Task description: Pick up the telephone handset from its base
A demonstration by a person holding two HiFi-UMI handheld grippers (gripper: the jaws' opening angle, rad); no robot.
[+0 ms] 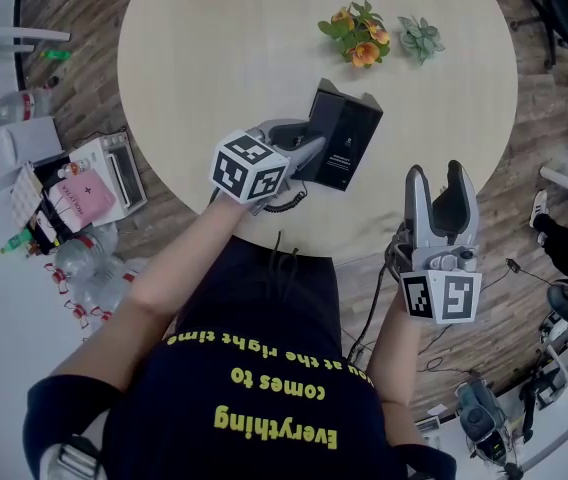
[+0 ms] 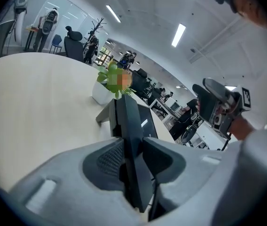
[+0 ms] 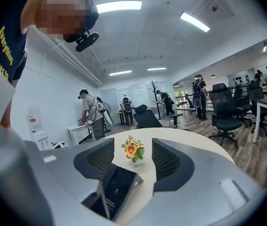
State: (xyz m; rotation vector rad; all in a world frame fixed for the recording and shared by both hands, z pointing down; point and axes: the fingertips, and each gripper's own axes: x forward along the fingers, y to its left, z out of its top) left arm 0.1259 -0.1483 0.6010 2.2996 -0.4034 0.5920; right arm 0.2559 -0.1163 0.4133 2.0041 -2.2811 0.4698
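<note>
A black telephone (image 1: 352,133) stands on the round pale table (image 1: 214,58) near its front edge. Its handset (image 1: 320,128) lies along the phone's left side. My left gripper (image 1: 309,150) reaches in from the left, and its jaws are shut on the handset (image 2: 132,140), which shows edge-on as a thin black slab between the pads. The handset still rests against the base (image 2: 147,122). My right gripper (image 1: 437,174) hovers open just off the table's front edge, to the right of the phone, with nothing between its jaws. The phone (image 3: 117,189) shows low in the right gripper view.
A pot of orange flowers (image 1: 359,36) and a small green succulent (image 1: 421,38) stand behind the phone. The coiled cord (image 1: 282,203) hangs at the table edge. Bottles and boxes (image 1: 84,193) clutter the floor at left. Office chairs stand beyond.
</note>
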